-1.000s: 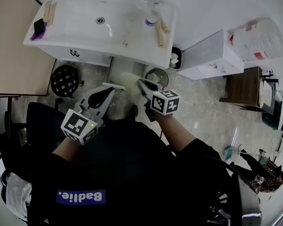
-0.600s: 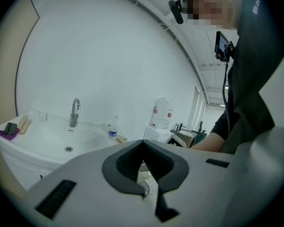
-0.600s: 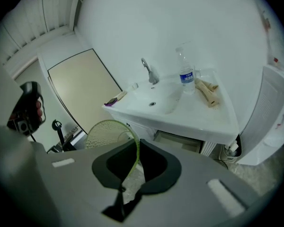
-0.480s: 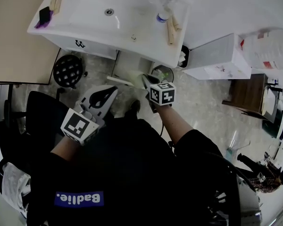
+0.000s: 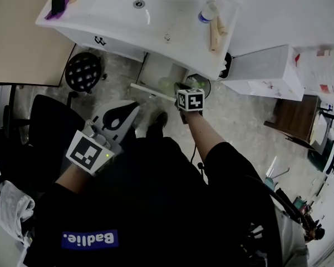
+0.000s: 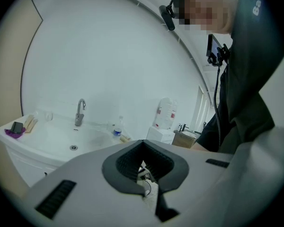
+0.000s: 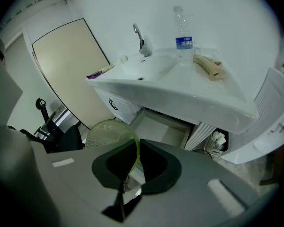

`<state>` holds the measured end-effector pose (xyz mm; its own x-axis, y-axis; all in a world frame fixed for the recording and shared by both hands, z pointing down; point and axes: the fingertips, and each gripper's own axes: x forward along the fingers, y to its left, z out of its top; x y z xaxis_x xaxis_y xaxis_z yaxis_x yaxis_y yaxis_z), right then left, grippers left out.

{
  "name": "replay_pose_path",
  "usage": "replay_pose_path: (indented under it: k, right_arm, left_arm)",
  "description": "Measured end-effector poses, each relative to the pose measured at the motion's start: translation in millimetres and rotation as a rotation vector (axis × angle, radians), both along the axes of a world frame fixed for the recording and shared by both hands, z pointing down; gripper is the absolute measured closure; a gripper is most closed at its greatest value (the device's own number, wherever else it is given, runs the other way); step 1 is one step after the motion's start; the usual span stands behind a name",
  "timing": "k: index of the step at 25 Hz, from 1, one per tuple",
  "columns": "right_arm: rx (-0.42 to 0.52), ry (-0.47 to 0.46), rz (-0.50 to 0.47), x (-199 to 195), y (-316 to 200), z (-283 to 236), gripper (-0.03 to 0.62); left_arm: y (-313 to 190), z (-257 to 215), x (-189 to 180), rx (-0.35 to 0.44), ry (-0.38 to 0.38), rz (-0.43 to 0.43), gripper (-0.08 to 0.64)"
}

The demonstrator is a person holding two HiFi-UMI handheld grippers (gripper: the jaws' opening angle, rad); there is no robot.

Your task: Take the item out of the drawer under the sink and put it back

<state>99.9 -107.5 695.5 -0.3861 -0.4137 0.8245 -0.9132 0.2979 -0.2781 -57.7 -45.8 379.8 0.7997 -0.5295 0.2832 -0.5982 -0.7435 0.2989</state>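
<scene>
My right gripper (image 5: 180, 88) (image 7: 135, 154) is shut on the rim of a pale green translucent bowl (image 7: 108, 132) (image 5: 168, 84), held on edge just in front of the open white drawer (image 7: 162, 129) (image 5: 156, 71) under the sink (image 5: 145, 15) (image 7: 180, 86). The drawer's inside that I can see looks bare. My left gripper (image 5: 132, 109) (image 6: 144, 157) hangs back near the person's lap, jaws together with nothing between them, pointing up over the basin.
A water bottle (image 7: 183, 34) and wooden pieces (image 7: 209, 66) stand on the sink's right side by the faucet (image 7: 141, 40). A waste bin (image 5: 199, 84) sits right of the drawer, a black stool (image 5: 82, 71) left of it, a white box (image 5: 263, 71) to the right.
The right gripper has carried the green bowl forward, closer to the open drawer. The left gripper has stayed low near the lap.
</scene>
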Motion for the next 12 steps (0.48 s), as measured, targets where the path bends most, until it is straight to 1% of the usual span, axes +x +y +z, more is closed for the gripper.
replay_pose_path:
  k: [3, 9, 12]
  right_arm:
    - [-0.02, 0.031, -0.011, 0.4, -6.9, 14.8, 0.571]
    - [-0.052, 0.091, -0.048, -1.2, -19.1, 41.0, 0.571]
    - [-0.08, 0.125, -0.071, -3.9, -23.3, 56.4, 0.571]
  left_arm:
    - [-2.1, -3.1, -2.3, -0.01, 0.011, -0.009, 0.555]
    - [-4.4, -6.3, -6.0, -0.008, 0.01, -0.028, 0.555]
    - [-3.6, -0.2, -14.4, -0.031, 0.005, -0.048, 0.554]
